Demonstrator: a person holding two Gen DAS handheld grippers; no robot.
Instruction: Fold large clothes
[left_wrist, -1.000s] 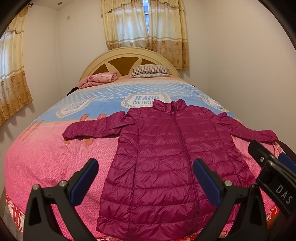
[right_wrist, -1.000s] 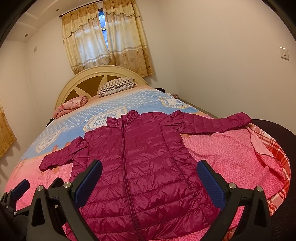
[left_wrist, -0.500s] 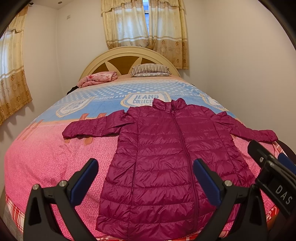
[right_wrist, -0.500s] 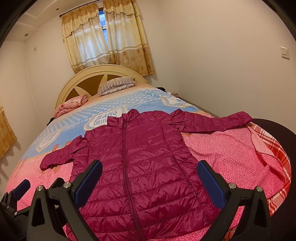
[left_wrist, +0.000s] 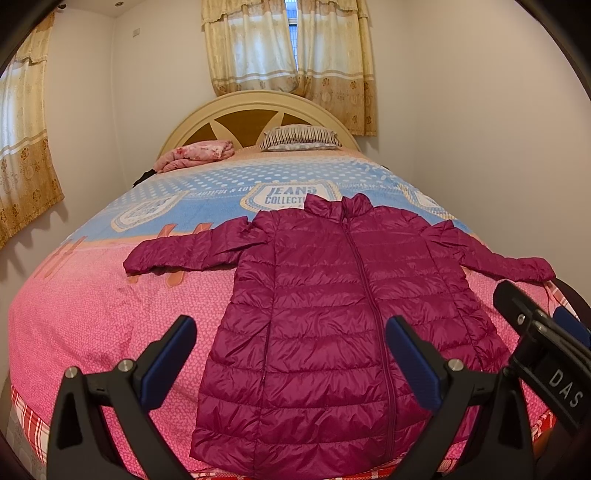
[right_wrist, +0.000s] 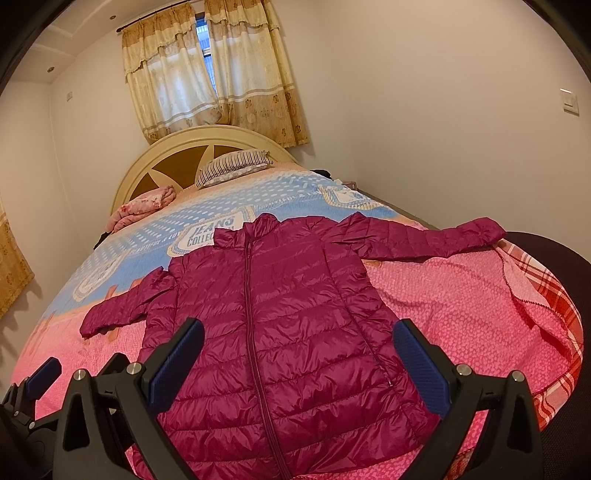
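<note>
Jacket (left_wrist: 332, 314) flat on bed (left_wrist: 92, 314), beyond both gaping grippers, untouched.

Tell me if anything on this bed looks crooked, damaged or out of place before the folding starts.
Nothing serious. The magenta quilted puffer jacket lies flat, zipped, sleeves spread. Only the pink patterned bedspread is turned back at its right corner, showing the red plaid underside. Both the left gripper and the right gripper are open.

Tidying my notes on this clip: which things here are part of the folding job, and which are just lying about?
Part of the job:
- magenta puffer coat, spread flat, unfolded
- left tool, open
- right tool, open
- bed, the work surface

Lying about:
- striped pillow
- folded pink floral blanket
- curtains
</note>
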